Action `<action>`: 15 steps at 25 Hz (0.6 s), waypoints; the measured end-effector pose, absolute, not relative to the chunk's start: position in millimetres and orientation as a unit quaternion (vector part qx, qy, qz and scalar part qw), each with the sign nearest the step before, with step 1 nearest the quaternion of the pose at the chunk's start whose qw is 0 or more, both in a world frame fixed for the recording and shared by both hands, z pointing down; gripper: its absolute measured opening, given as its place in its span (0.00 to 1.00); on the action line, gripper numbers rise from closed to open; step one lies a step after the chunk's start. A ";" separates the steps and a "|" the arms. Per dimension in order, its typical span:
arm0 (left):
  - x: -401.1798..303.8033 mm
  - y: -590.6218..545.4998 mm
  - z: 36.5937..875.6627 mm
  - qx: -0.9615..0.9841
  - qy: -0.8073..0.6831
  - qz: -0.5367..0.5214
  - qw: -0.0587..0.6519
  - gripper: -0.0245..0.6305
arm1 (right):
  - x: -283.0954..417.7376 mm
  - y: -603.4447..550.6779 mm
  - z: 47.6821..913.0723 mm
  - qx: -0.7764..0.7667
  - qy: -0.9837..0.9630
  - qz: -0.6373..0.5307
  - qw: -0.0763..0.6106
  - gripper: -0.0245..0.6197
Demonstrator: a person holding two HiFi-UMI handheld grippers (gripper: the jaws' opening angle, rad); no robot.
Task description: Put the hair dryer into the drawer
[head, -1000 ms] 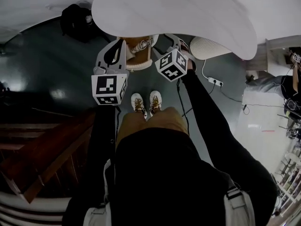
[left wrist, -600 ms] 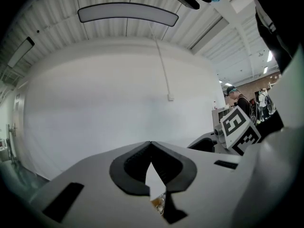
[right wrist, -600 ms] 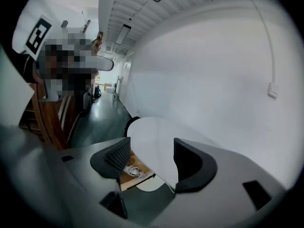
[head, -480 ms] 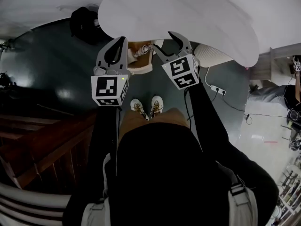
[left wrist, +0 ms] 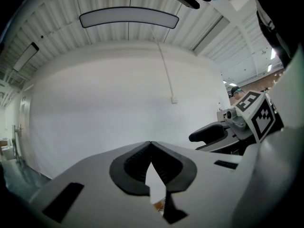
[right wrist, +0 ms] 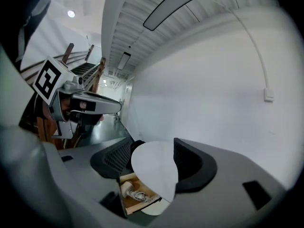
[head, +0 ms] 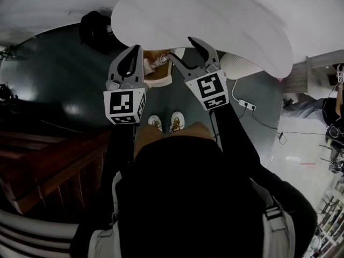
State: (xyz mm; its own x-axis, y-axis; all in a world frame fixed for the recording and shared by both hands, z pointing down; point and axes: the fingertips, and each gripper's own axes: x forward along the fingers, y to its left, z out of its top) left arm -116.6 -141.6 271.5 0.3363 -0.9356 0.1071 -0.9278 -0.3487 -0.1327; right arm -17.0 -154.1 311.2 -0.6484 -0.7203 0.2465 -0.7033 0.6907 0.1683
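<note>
1. Head view: The hair dryer (head: 162,59) lies inside the open drawer (head: 157,78), which is pulled out from under the near edge of the white rounded table (head: 215,15). Little of the dryer shows: a pale body with some cord, too small for more detail. The drawer is light wood inside with a white front. The left gripper (head: 135,52) is held just left of the drawer with its jaws together. The right gripper (head: 183,48) is just right of the drawer, jaws spread, and neither gripper touches the dryer. Below them are the person's shoes (head: 164,122) on a dark glossy floor (head: 54,85). A brown wooden staircase (head: 48,165) stands on the left. A black bag (head: 95,28) sits beside the table's far left edge, and a white power strip (head: 247,105) lies on the floor to the right.

2. Left gripper view: The left gripper (left wrist: 151,146) has its jaw tips meeting, with nothing gripped. A sliver of wood shows through the gap lower down. Beyond is a plain white wall (left wrist: 95,108) with a thin cable (left wrist: 165,70) running down it, and a long ceiling light (left wrist: 128,18).

3. Right gripper view: The right gripper (right wrist: 156,144) is parted and empty. Between its jaws appear the table and, below it, the drawer holding the whitish hair dryer with its coiled cord.
</note>
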 end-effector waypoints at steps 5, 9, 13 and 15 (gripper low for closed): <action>-122.3 -137.5 258.0 -0.802 0.592 -0.069 0.045 0.06 | -10.6 -151.9 299.7 0.399 -0.909 -0.038 0.117 0.50; -117.7 -132.5 251.3 -0.809 0.582 -0.059 0.051 0.06 | 1.2 -151.3 295.8 0.410 -0.906 -0.039 0.095 0.49; -111.9 -128.1 248.3 -0.816 0.571 -0.063 0.061 0.06 | 2.3 -144.0 288.8 0.408 -0.908 -0.048 0.086 0.45; -110.7 -126.6 249.2 -0.817 0.569 -0.071 0.066 0.06 | 4.1 -142.2 288.2 0.408 -0.908 -0.046 0.081 0.43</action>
